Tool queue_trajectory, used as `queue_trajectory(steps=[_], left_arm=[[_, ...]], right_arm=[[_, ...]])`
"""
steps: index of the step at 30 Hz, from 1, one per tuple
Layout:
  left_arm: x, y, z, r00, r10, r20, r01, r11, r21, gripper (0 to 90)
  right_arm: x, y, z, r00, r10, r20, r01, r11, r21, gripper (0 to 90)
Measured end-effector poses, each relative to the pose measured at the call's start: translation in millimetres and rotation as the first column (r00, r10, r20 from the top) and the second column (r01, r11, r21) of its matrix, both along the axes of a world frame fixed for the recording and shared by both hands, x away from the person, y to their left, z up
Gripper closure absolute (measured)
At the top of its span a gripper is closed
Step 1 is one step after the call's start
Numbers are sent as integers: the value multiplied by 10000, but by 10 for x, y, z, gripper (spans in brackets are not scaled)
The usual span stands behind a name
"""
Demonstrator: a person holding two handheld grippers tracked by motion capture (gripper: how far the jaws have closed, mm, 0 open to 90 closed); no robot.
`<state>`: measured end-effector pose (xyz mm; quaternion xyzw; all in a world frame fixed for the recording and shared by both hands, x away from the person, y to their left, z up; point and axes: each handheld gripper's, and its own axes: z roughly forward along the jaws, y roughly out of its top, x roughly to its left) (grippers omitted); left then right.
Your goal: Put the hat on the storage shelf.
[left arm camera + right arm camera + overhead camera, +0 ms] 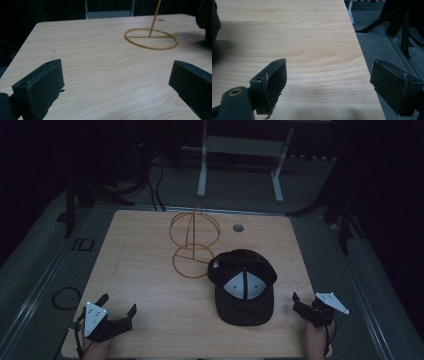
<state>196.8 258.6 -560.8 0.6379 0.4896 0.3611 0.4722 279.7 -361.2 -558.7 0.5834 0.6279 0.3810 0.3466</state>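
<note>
— Looking down from the high view, what lies on the bench (150,270)?

— A black cap (243,287) sits right of centre, toward the near edge, with its grey-white lining facing up, so it seems to lie upside down, though the dim light makes that hard to confirm. Just to its left and a little farther off stands a wire hat stand (192,242), its round base flat on the wood and its looped top rising above; the cap's far edge sits close to that base ring, perhaps touching it.

— And the grippers?

— The left gripper (118,306) rests at the near left corner, well apart from the cap, with a hand (95,349) behind it at the bench edge. Its fingers (41,86) are spread wide with nothing between them, and the left gripper view shows bare wood in the gap and the stand's base ring farther off to the right.

— The other one?

— The right gripper (305,304) sits at the near right edge, near the cap's right side but not touching it. Its fingers (272,80) are likewise spread and empty; in the right gripper view one hangs over the bench, the other past its right edge above the grey floor (374,45).
</note>
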Motion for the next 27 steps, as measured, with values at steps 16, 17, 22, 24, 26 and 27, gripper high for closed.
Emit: queue_trajectory(steps=[16,17,22,24,26,27], left_arm=[[-9,-155,0,9975,-704,-82,704,9975,-10,2],[-5,-159,0,9976,-670,-194,667,9976,-157,2],[3,-153,11,9949,-806,-613,753,9937,-832,2],[-5,-163,24,9932,-828,-823,769,9945,-716,2],[-15,-187,39,9922,-776,-977,731,9961,-489,3],[-21,-197,44,9911,-876,-1005,839,9957,-402,2]], right_arm=[[-150,51,501,9933,1105,339,-1122,9923,533,133],[-159,64,551,9916,1233,380,-1255,9902,608,132],[-188,188,796,9770,2054,574,-2088,9761,603,128],[-179,241,890,9685,2412,614,-2453,9668,720,127],[-163,298,978,9626,2617,701,-2668,9607,767,125],[-144,327,1017,9596,2731,672,-2779,9575,771,125]])
